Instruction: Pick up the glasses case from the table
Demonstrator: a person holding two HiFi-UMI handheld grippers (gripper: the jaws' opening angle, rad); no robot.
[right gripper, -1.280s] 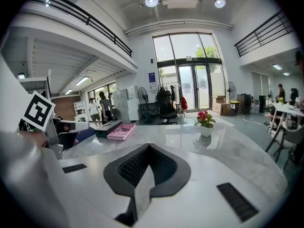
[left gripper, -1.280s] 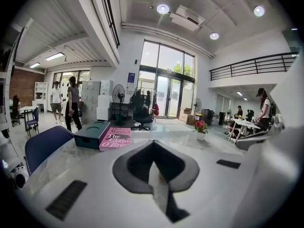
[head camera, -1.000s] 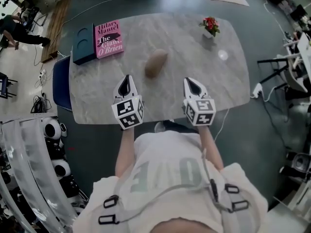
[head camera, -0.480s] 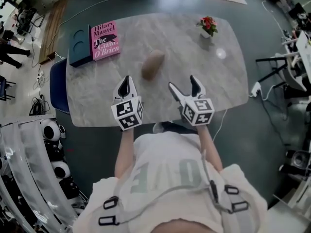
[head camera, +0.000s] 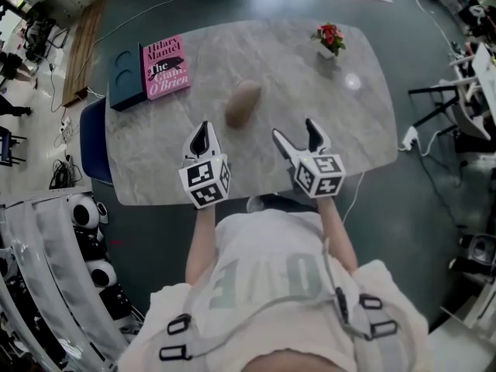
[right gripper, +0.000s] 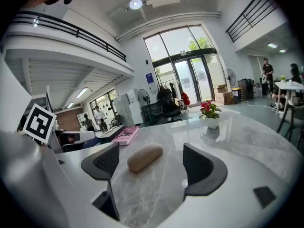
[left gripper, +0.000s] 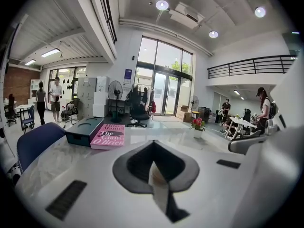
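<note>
The only writing I can read is on the pink book [head camera: 164,68], which lies flat at the far left corner of the marble tabletop [head camera: 310,91]: its cover says "Hilary Mantel" and under it "The Giant, O'Brien". The book touches a dark teal box [head camera: 124,76] on its left side, which has two round hollows in its top; I cannot tell what is inside the box. At the far right of the tabletop a small white pot [head camera: 326,52] holds red flowers [head camera: 330,35] with green leaves. The glasses case [head camera: 243,103], brown and oval, lies closed in the middle of the tabletop, well apart from the book and from the pot. It is in front of both my grippers, a little nearer to the left one. My left gripper [head camera: 202,132] has its jaws closed on each other. My right gripper [head camera: 294,130] has its jaws opening and already wide apart; in the right gripper view the glasses case shows through the gap between them, but it lies further ahead and the jaws do not touch it. A blue chair [head camera: 94,138] stands at the left edge of the tabletop.
</note>
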